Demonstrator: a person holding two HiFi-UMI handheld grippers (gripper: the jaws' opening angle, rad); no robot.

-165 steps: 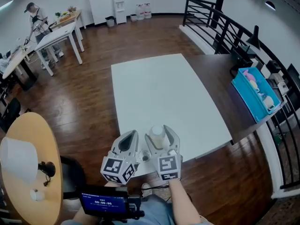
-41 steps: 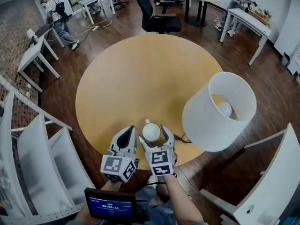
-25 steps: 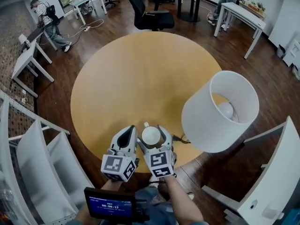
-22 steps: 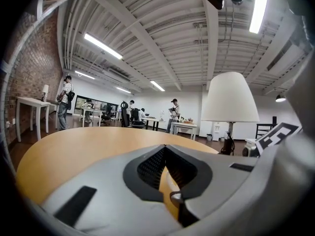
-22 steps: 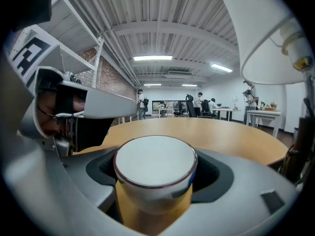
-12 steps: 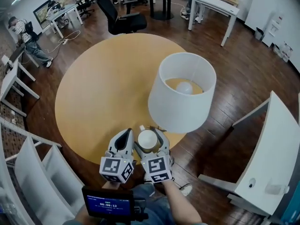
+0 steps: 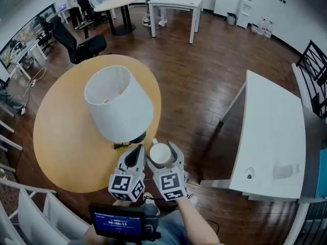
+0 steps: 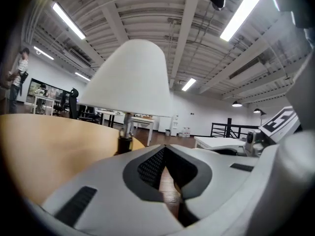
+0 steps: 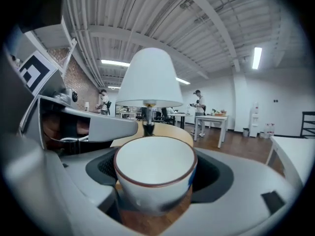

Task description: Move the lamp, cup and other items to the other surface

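My right gripper (image 7: 161, 149) is shut on a white cup (image 7: 160, 154) with a brown rim, held upright over the wooden floor just past the round table's edge. In the right gripper view the cup (image 9: 154, 173) fills the space between the jaws of the right gripper (image 9: 155, 157). My left gripper (image 7: 136, 151) sits beside it, shut and empty; its left gripper view shows the left gripper (image 8: 165, 149) with pads meeting. The lamp (image 7: 118, 104) with a white shade stands on the round wooden table (image 7: 61, 142), just ahead and left of both grippers.
A white rectangular table (image 7: 271, 121) stands to the right across a strip of wooden floor, with two small items near its near end. A black office chair (image 7: 80, 45), white desks and people are at the back. White shelving (image 7: 30, 213) is at lower left.
The view has swung right: the round table and lamp slid to the left and the white table came in at the right. The cup stays in my right gripper, now off the round table.
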